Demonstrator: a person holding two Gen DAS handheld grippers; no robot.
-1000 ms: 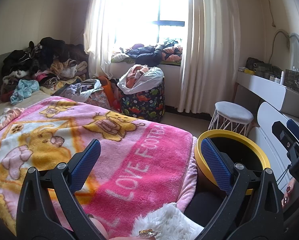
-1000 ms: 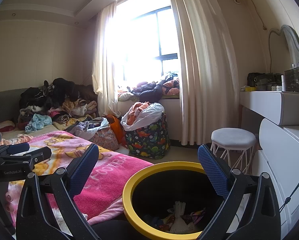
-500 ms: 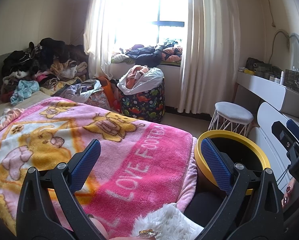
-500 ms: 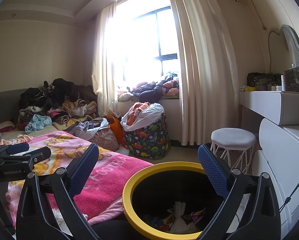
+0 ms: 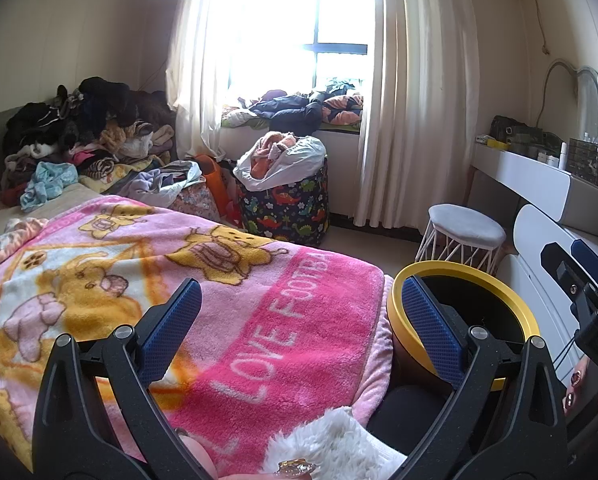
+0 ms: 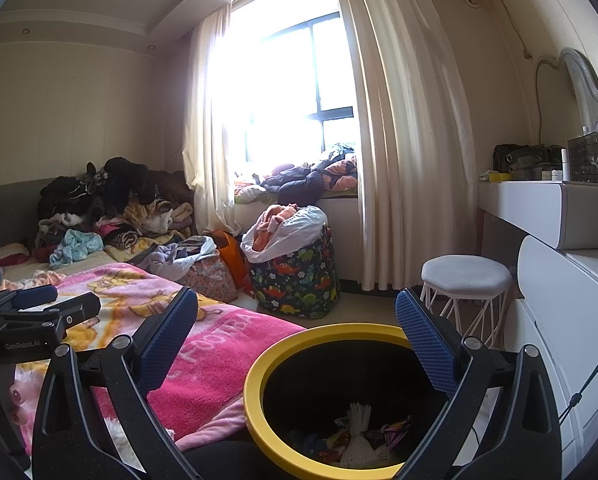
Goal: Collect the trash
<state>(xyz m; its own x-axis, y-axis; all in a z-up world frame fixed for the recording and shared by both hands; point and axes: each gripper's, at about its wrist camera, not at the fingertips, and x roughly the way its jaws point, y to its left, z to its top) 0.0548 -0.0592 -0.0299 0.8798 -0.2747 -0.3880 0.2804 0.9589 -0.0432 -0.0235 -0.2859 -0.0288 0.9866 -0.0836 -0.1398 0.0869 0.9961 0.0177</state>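
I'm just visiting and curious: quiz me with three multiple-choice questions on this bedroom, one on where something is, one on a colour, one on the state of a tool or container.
1. Where does the trash bin stand?
A. Beside the bed, next to the pink blanket
B. On the window ledge
C. Under the stool

2. What colour is the bin's rim?
A. Red
B. Yellow
C. White

3. How is the right gripper?
A. Shut on a wrapper
B. Shut on the blanket
C. Open and holding nothing

Answers:
1 A: the right wrist view shows the bin against the blanket's edge, with the stool standing apart behind it.
2 B: the ring around the black inside is yellow.
3 C: its blue pads stand wide apart with nothing between them, above trash already in the bin.
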